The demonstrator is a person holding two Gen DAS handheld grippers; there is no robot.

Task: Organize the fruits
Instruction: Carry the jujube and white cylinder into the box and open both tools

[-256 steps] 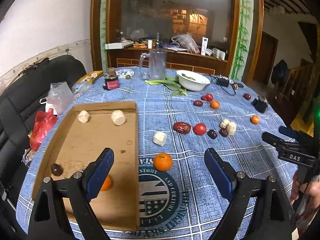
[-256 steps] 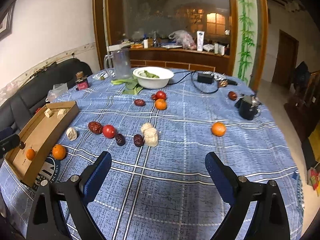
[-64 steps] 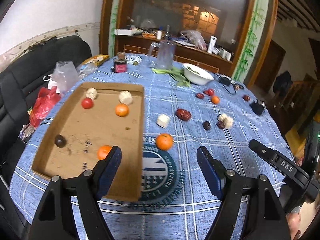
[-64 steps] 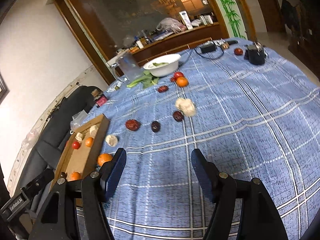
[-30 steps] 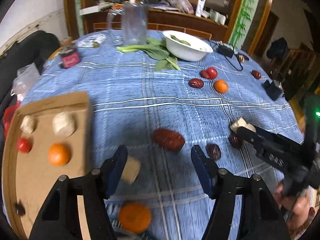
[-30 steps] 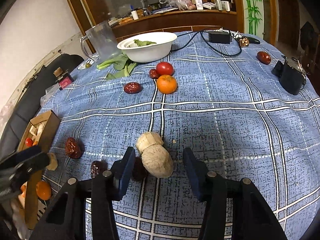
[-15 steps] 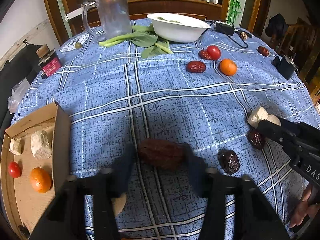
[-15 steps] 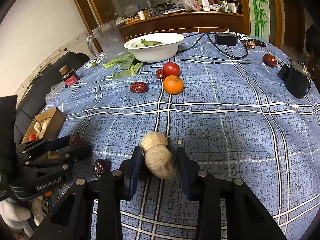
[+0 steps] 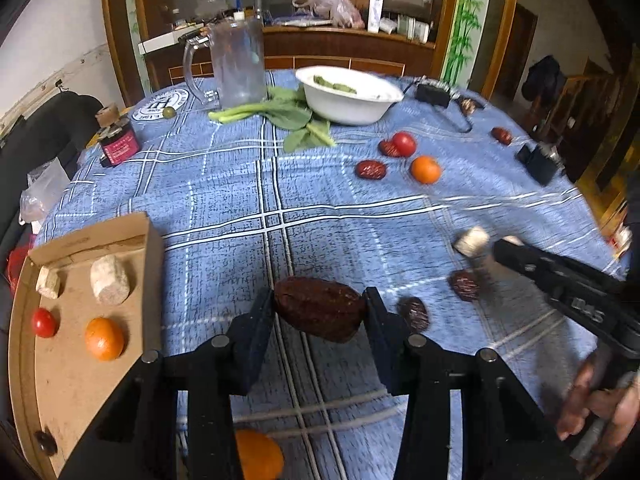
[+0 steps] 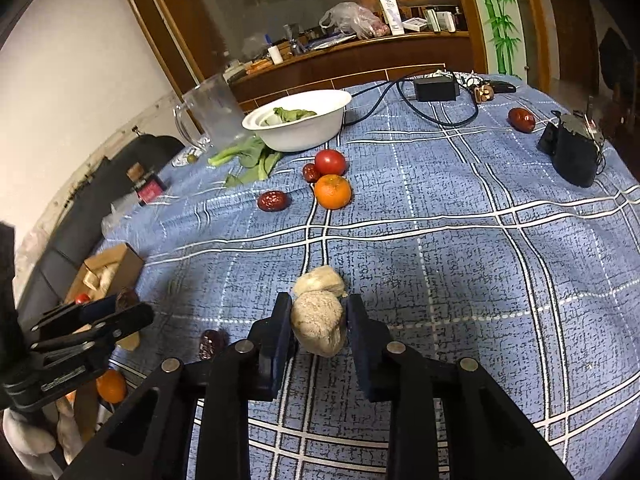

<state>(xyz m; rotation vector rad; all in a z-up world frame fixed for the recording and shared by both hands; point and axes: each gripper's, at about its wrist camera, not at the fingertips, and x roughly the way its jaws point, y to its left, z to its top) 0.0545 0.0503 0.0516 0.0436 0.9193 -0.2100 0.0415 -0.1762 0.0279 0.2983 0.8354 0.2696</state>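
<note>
Left jaws clamping red date (image 9: pixel 318 307), right jaws closing round pale lump (image 10: pixel 318 322)

A home dining room: clothed round table (image 9: pixel 320 208), wooden sideboard (image 9: pixel 344 46), black sofa (image 9: pixel 36 128) alongside

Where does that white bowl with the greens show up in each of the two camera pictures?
Left wrist view: the white bowl sits at top centre, right of the clear jug.
Right wrist view: the bowl sits upper left of centre.
Shared landmark: the jug, just left of it in both.
</note>
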